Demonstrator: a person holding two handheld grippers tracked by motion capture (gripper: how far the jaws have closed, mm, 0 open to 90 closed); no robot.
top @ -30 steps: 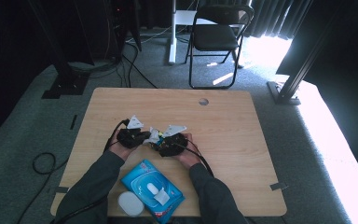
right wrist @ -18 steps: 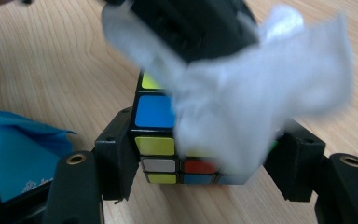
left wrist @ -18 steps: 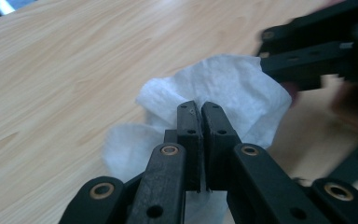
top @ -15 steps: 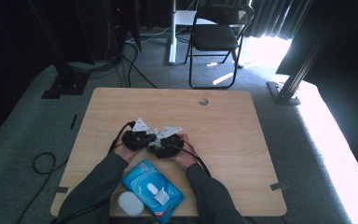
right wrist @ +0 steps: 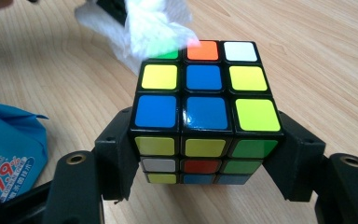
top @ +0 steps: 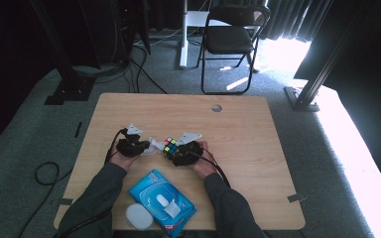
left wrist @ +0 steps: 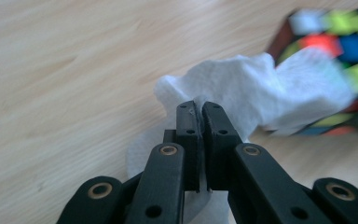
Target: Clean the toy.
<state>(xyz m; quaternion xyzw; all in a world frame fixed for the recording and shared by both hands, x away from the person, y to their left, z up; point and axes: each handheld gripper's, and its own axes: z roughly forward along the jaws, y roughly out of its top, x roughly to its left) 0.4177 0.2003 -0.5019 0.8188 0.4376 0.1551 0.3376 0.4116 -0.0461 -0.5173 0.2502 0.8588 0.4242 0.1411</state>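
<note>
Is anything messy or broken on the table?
Nothing looks broken or spilled. The colourful puzzle cube is scrambled, and the crumpled white wipe pinched in the left gripper presses on it. The blue wipes pack lies askew.

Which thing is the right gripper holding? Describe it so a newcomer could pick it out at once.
Start at the wooden table and go to the person's two hands at its near middle. The right gripper clamps a Rubik's cube by its sides. Its black frame and mixed coloured squares set it apart from the plain white wipe and the blue wipes pack.
</note>
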